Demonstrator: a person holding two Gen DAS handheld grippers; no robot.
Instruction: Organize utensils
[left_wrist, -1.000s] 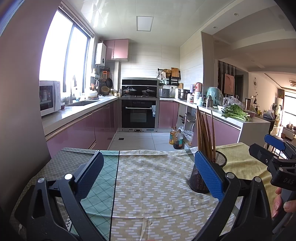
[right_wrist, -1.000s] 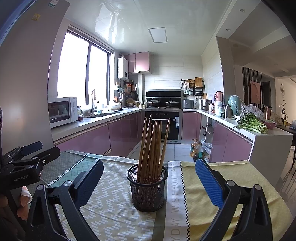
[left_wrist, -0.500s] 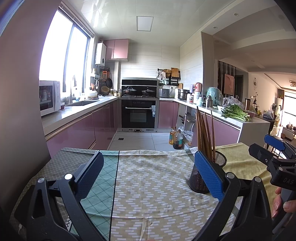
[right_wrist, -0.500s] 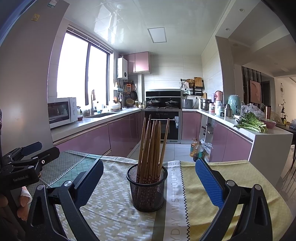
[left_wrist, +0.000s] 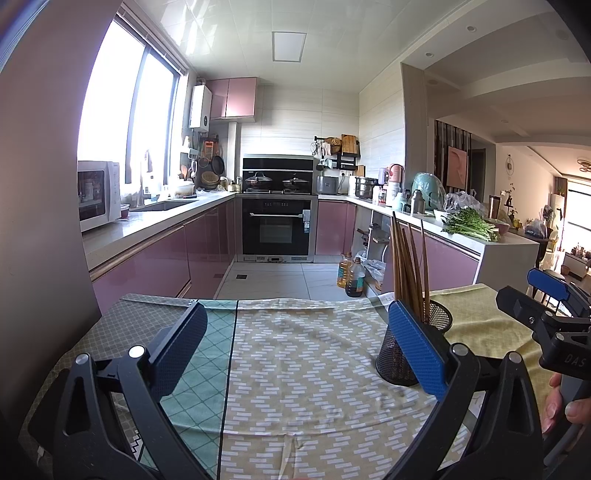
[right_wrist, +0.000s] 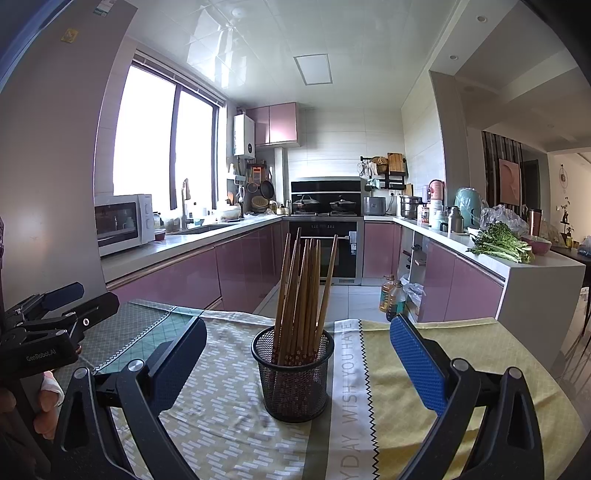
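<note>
— Patchwork tablecloth (right_wrist: 424, 354) under both tools; what sits on it?

— One black mesh holder (right_wrist: 293, 373), standing upright just ahead of the right gripper (right_wrist: 295, 362), between its two blue pads, touching neither. From the left gripper (left_wrist: 295, 350) the same holder (left_wrist: 400, 354) lies ahead to its right, partly behind its right pad.

— And the tools?

— Both spread wide, holding nothing.

— How many chopsticks (right_wrist: 304, 291)?

— About eight wooden ones, bunched, leaning slightly; the exact count is hard to tell where they overlap.

— Anything in the way?

— Nothing between the right pads and the holder. Beyond the table edge – two oil bottles (right_wrist: 393, 297) on the floor, then an oven (right_wrist: 325, 251), two lidded pots (right_wrist: 325, 205), one microwave (right_wrist: 123, 223) far left.
</note>
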